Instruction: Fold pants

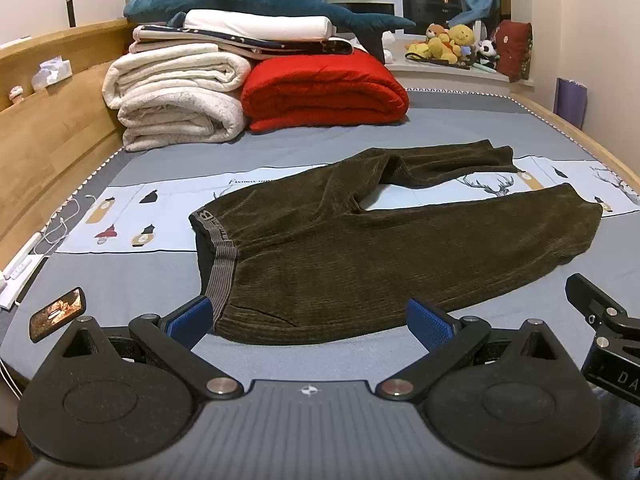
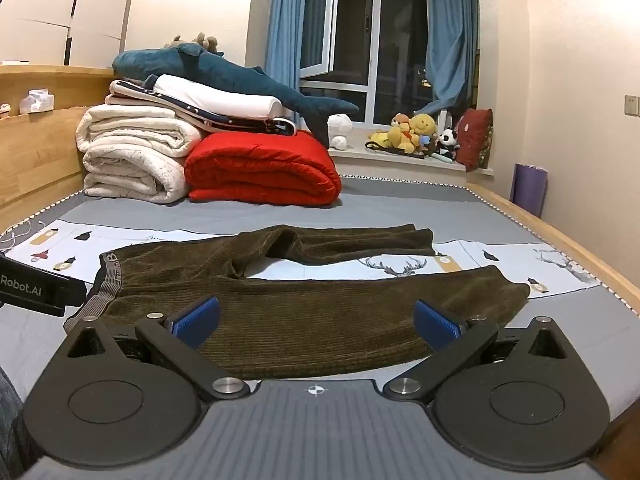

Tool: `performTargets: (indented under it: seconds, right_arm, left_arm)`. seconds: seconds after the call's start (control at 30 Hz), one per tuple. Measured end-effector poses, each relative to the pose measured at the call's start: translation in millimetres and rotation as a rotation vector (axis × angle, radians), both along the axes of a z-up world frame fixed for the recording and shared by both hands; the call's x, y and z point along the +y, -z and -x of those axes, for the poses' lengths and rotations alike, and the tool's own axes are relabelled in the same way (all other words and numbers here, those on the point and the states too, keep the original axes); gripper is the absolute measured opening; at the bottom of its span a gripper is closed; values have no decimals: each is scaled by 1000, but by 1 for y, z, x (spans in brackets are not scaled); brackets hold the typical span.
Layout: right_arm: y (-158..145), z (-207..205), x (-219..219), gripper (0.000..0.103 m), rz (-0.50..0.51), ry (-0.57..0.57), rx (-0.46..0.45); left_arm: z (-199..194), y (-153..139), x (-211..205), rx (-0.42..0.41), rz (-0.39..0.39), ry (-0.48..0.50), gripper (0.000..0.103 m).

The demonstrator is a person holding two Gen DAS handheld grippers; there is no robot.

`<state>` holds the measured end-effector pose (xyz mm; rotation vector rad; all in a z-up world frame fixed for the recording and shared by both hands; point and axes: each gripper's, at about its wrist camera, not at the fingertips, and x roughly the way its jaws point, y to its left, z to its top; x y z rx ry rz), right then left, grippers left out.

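Pants: brown corduroy pants (image 1: 360, 248) lie flat on the bed (image 1: 140, 280), waistband (image 1: 222, 276) at 9 o'clock, legs splayed toward 3.
Your left gripper (image 1: 310, 320): fingers spread wide, holding nothing; waistband corner sits just ahead at 11 o'clock.
Your right gripper (image 2: 316, 320): spread too, empty, hovering over the near leg's hem edge.
Beyond, 12 o'clock: red quilt (image 1: 324, 92), white blankets (image 1: 176, 104), plush shark (image 1: 248, 0).
Left, 9 o'clock: phone (image 1: 58, 312).

red quilt (image 1: 324, 92), white blankets (image 1: 176, 100), plush shark (image 1: 248, 0), phone (image 1: 58, 314), stuffed toys (image 2: 416, 132)
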<state>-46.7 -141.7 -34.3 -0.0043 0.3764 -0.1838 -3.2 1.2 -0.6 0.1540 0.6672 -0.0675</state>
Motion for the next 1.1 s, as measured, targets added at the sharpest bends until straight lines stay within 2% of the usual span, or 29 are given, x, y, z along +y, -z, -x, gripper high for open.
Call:
performTargets:
  seconds: [1.1]
  right_arm:
    - [3, -2, -4, 102, -2, -21, -3]
  left_arm:
    - [0, -1, 2, 10, 5, -2, 103]
